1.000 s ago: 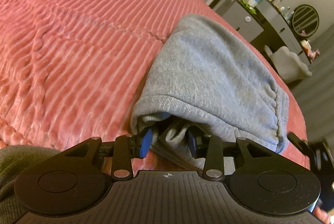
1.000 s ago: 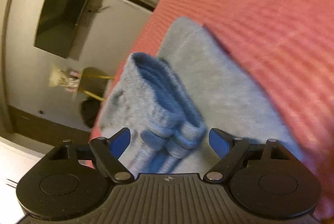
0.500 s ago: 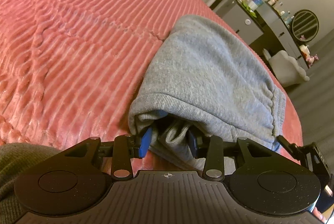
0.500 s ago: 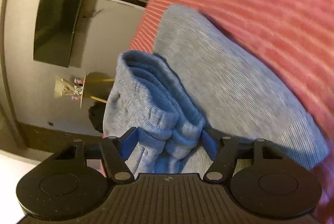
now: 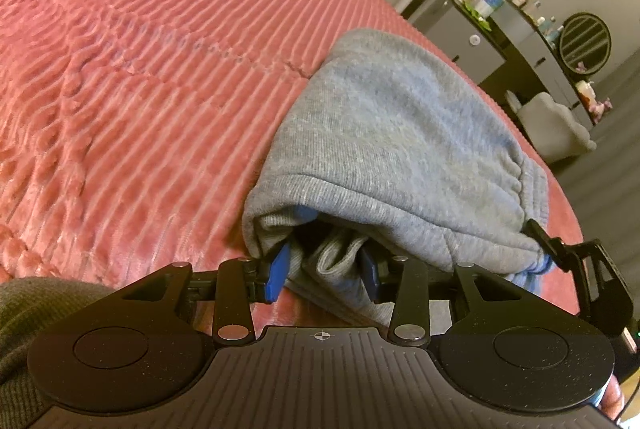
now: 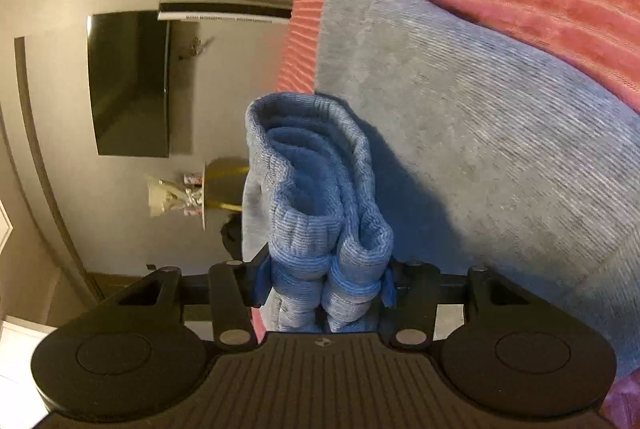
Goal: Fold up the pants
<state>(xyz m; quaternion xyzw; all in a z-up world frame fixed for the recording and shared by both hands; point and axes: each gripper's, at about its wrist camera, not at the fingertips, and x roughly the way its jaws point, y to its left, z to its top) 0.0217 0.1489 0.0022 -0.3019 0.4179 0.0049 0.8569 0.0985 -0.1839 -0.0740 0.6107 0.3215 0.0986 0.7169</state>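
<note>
Your left gripper [image 5: 324, 271] pinches the grey pants [image 5: 392, 145] on the pink bedspread [image 5: 140, 69], your right gripper [image 6: 324, 283] has just been closing around the bunched cuffs [image 6: 320, 197], and that thick roll could slip free.

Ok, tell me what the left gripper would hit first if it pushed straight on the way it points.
The left gripper already has bunched cloth of the grey pants between its pads, so it would press deeper into that folded bundle first, then probably the pink bedspread underneath.
</note>
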